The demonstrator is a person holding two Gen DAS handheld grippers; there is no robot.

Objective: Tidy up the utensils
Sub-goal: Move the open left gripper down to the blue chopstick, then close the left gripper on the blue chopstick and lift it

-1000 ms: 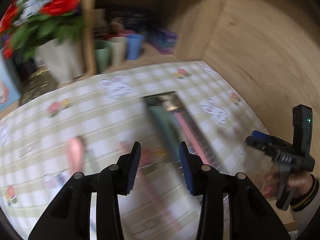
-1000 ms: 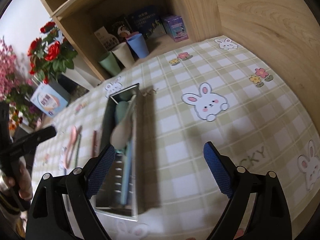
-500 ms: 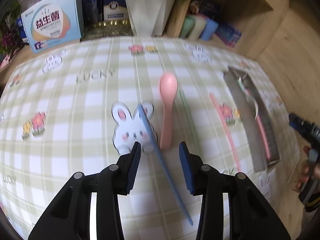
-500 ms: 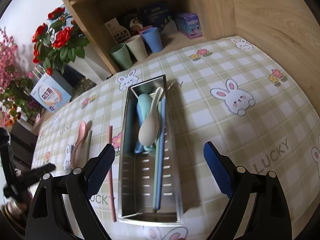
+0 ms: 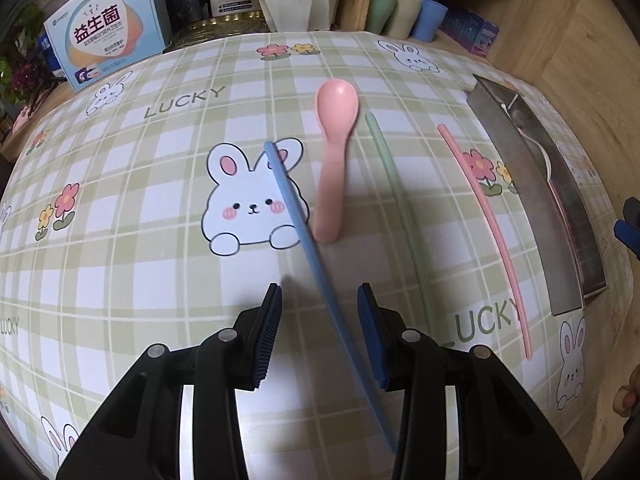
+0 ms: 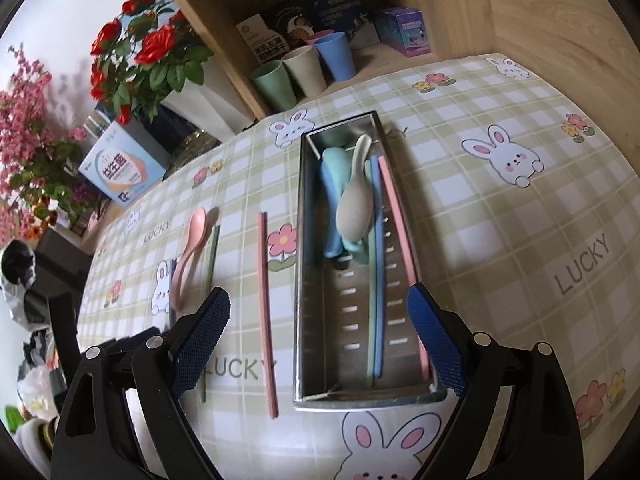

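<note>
Now the blue chopstick (image 5: 304,240) lies flat on the checked cloth (image 5: 120,280), running from the printed rabbit (image 5: 248,204) back between the jaws of the left gripper (image 5: 318,336); those jaws stand apart on either side of it, pads clear of it, grasping nothing. Just right of it lies the pink spoon (image 5: 334,152), bowl at the far end, its handle tip touching or nearly touching the chopstick. Farther right come a green chopstick (image 5: 394,200) and then a pink chopstick (image 5: 486,216), both loose on the cloth and apart from each other. Right again stands the steel tray (image 6: 300,280), which holds a beige spoon (image 6: 354,204) lying over a blue spoon (image 6: 332,200), with green, blue and pink chopsticks along its right side. The right gripper (image 6: 318,340) hangs over the tray's near end with its jaws spread wide and nothing between them. Beyond the cloth, a wooden shelf (image 6: 440,0) holds three cups (image 6: 304,68), green, beige and blue, with small boxes behind them. Left of the shelf are red flowers (image 6: 144,52) in a white pot and a pale blue carton (image 5: 104,24).
</note>
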